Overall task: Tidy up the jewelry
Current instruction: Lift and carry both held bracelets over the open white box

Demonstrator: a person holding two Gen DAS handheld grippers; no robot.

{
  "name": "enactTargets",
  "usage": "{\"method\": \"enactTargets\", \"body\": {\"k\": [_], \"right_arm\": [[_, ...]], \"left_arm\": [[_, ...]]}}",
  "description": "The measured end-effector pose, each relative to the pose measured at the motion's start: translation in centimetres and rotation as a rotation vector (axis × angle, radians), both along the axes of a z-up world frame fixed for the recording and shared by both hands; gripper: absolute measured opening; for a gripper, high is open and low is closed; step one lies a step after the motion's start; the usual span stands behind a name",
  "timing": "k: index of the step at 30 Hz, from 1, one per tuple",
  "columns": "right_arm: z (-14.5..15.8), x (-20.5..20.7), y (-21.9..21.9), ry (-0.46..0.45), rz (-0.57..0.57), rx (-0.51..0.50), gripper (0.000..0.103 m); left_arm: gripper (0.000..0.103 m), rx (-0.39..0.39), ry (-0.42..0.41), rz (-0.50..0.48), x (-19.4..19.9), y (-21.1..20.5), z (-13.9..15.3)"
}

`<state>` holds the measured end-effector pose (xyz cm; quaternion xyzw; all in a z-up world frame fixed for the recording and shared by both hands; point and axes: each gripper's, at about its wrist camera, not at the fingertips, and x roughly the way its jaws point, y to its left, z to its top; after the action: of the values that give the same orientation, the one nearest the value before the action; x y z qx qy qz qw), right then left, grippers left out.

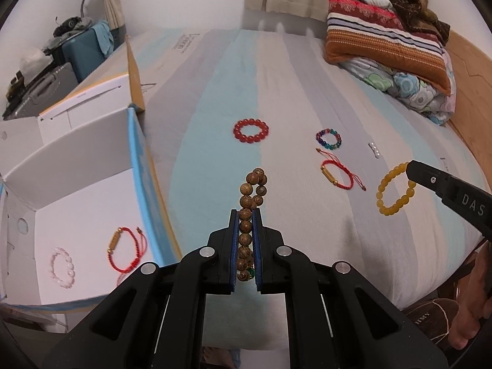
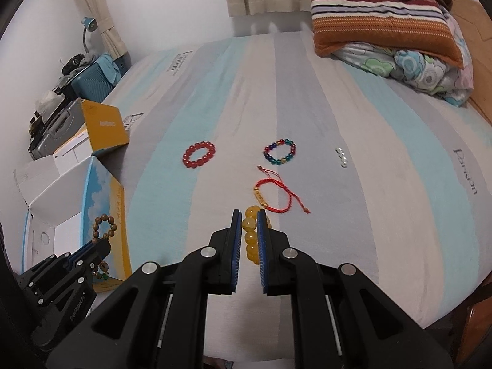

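Clamping the limp wooden bead bracelet [image 1: 250, 206] mid-strand, left claw [image 1: 245, 215] grips securely — right claw [image 2: 249, 215] pinches the slippery yellow bracelet [image 2: 250, 236] at its 6 o'clock beads.

My right gripper [image 2: 249, 215] pinches the yellow bead bracelet [image 2: 251, 236] on the striped bedsheet [image 2: 384, 184]. My left gripper [image 2: 92, 246] holds a wooden bead bracelet [image 2: 104, 226] over the open box [image 2: 104, 190].

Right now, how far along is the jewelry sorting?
Done: a red cord bracelet and a pale bead bracelet lie in the white box. In hand: the left gripper is shut on the wooden bead bracelet; the right gripper is shut on the yellow bead bracelet. Left on the bed: red bead bracelet, multicolor bead bracelet, second red cord bracelet, small pearl piece.
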<state>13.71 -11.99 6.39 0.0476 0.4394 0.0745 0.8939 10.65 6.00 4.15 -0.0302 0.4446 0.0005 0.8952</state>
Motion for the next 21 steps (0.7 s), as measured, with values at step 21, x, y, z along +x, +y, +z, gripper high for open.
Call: {"method": "enactTargets", "body": {"k": [21], "right_arm": [[2.9,-0.3,10.1,-0.044,0.102,-0.052,0.009]], "left_arm": [[0.007,0.007,-0.029,0.097,-1.5,10.2,3.8]]}}
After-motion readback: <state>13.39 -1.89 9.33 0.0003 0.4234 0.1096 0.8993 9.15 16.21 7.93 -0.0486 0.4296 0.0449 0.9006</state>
